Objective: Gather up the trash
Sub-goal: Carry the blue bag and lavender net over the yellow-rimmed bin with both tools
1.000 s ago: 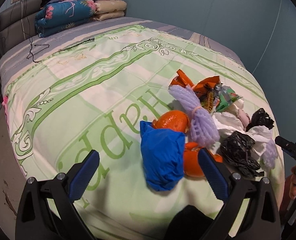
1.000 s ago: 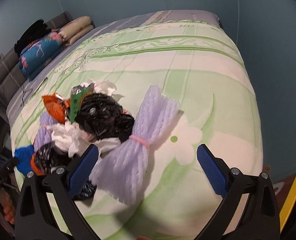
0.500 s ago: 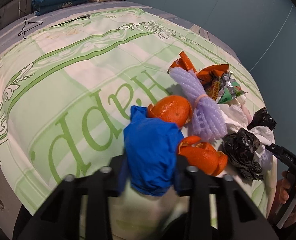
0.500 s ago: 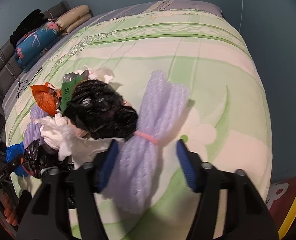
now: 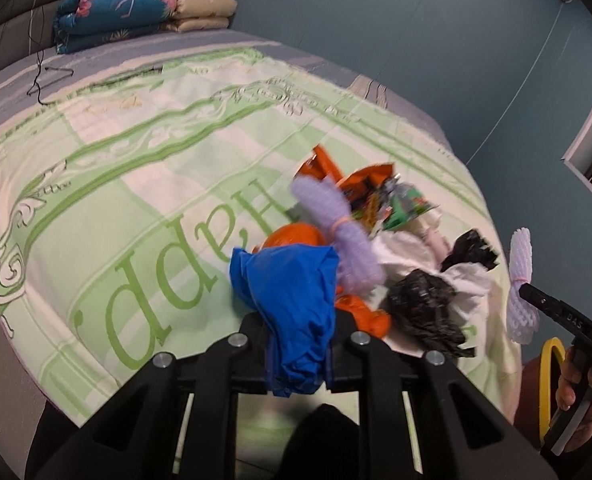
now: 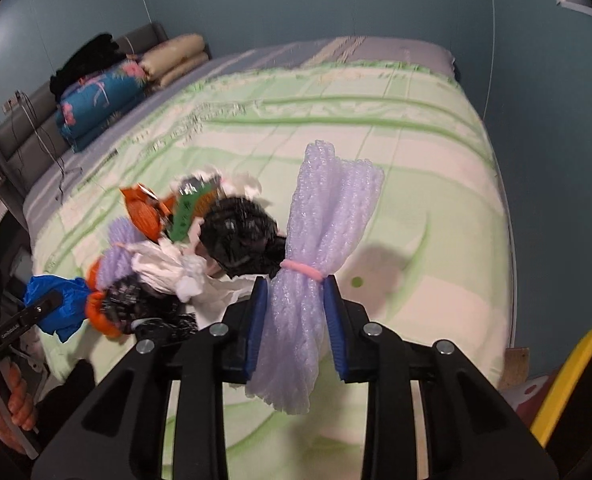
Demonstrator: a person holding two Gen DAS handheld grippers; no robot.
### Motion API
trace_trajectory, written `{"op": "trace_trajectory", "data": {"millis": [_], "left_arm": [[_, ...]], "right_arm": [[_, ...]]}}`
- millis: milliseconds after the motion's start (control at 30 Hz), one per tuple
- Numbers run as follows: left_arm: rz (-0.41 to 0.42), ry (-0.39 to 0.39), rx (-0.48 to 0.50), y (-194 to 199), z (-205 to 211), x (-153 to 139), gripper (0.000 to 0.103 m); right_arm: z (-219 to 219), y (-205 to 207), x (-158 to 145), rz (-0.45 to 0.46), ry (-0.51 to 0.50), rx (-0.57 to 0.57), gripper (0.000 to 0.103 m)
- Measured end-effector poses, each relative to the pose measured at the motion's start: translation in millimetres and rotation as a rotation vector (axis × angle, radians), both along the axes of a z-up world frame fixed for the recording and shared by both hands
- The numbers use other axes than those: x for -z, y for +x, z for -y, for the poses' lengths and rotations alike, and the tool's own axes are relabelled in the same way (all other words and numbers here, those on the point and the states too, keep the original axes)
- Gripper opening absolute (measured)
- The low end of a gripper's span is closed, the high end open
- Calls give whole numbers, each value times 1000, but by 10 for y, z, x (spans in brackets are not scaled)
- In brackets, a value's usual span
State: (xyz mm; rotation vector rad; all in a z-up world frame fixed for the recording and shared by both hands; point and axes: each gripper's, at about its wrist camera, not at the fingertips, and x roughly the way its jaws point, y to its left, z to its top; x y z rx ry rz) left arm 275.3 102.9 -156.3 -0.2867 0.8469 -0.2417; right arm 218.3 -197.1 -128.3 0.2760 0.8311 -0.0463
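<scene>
My left gripper (image 5: 298,360) is shut on a crumpled blue plastic bag (image 5: 292,292), held just above the green quilt (image 5: 136,208). The jaws of my right gripper (image 6: 294,320) are closing, and their blue pads press on a lilac foam net bundle (image 6: 328,208) tied with a pink band, lifted off the bed. Between the two lies the trash pile: orange peel (image 5: 296,236), a second lilac foam net (image 5: 336,216), black bags (image 6: 240,236), white tissue (image 6: 168,264), and orange and green snack wrappers (image 5: 380,196). The left wrist view also shows the right gripper (image 5: 536,300) at the bed's corner.
Folded quilts (image 5: 136,8) and a dark garment are stacked at the head of the bed, with a thin cable (image 5: 44,80) lying nearby. A yellow rim (image 6: 568,376) shows beyond the bed's near corner. Blue walls close in on the far sides.
Both grippers went from wide open to shut, the left on the blue bag and the right on the foam net bundle. Both things have come up off the quilt.
</scene>
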Motion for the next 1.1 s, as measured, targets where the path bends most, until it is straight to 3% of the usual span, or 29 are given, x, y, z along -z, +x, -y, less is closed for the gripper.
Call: {"op": "trace_trajectory", "data": {"millis": [300,600,900,1100], "left_arm": [[133,14,22,-353,170,-515,15],[276,36,89,-785,644,-1115,15],[331,56,214,-1084,1260,-1484,16],[375,45,352,-1226,1847,-1682,16]], "right_arm": [[232,-556,-464,133,31,47,27],[349,-1062,-831,255,19,46,27],[640,-1688,-1155,373,-50,100,27],[824,-2002,-1317,425,-106,168,27]]}}
